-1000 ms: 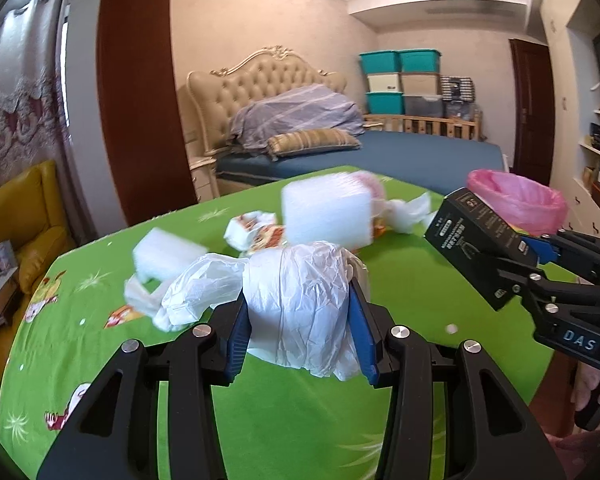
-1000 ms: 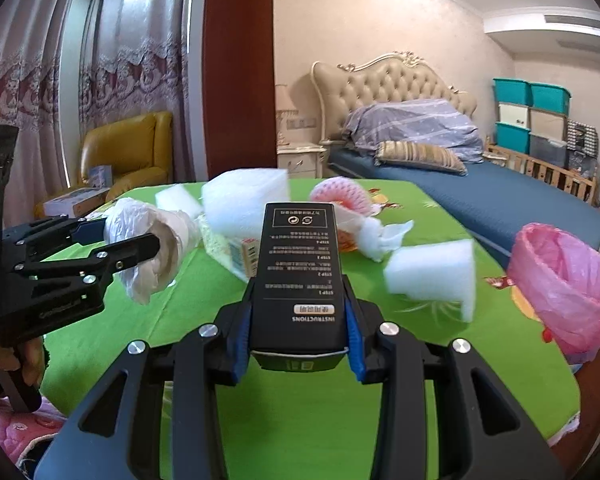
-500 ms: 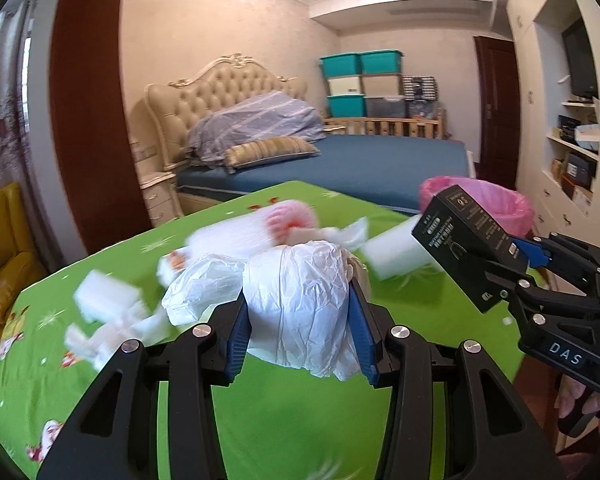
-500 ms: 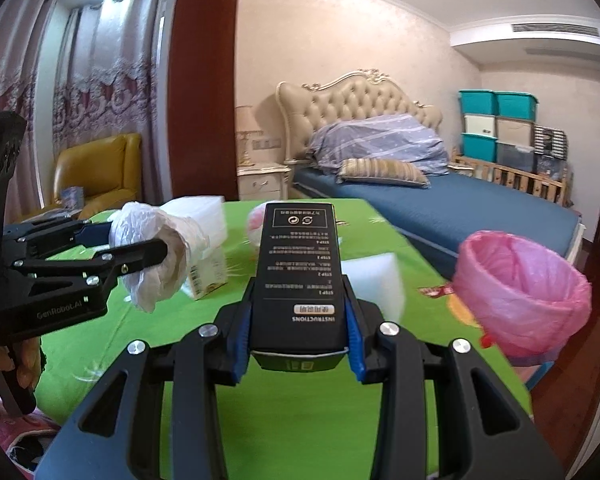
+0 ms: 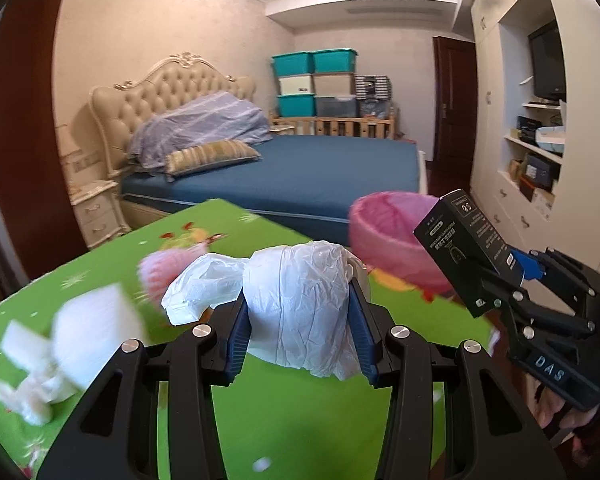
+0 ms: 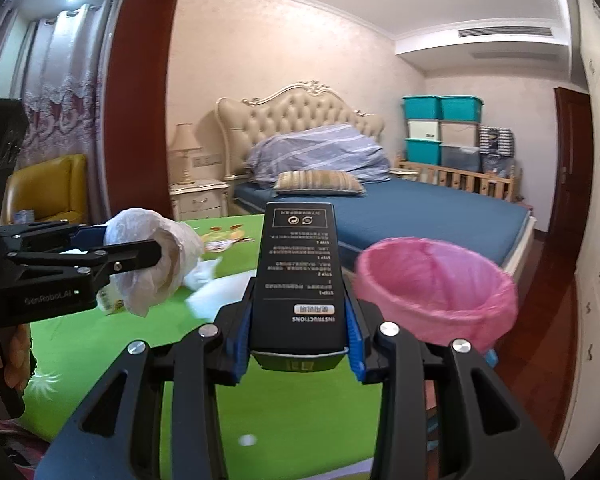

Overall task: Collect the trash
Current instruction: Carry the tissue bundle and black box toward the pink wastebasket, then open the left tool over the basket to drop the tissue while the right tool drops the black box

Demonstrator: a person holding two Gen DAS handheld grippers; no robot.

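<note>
My left gripper (image 5: 300, 334) is shut on a crumpled white plastic bag (image 5: 296, 304), held above the green table (image 5: 292, 432). It also shows in the right wrist view (image 6: 148, 260). My right gripper (image 6: 298, 326) is shut on a black box (image 6: 300, 268) with white print, also seen in the left wrist view (image 5: 468, 252). A bin lined with a pink bag (image 6: 436, 280) stands just past the table's right edge, ahead and right of the black box; it shows in the left wrist view (image 5: 388, 236) too.
White foam blocks (image 5: 96, 336), crumpled paper (image 5: 28, 396) and a pink foam net (image 5: 160, 276) lie on the table's left part. Another foam piece (image 6: 216, 292) lies behind the box. A blue bed (image 6: 400, 208) stands beyond the table, wooden floor to the right.
Both grippers have swung right with their loads. The pink bin has come closer and more central; the foam pieces have slid to the left of view.
</note>
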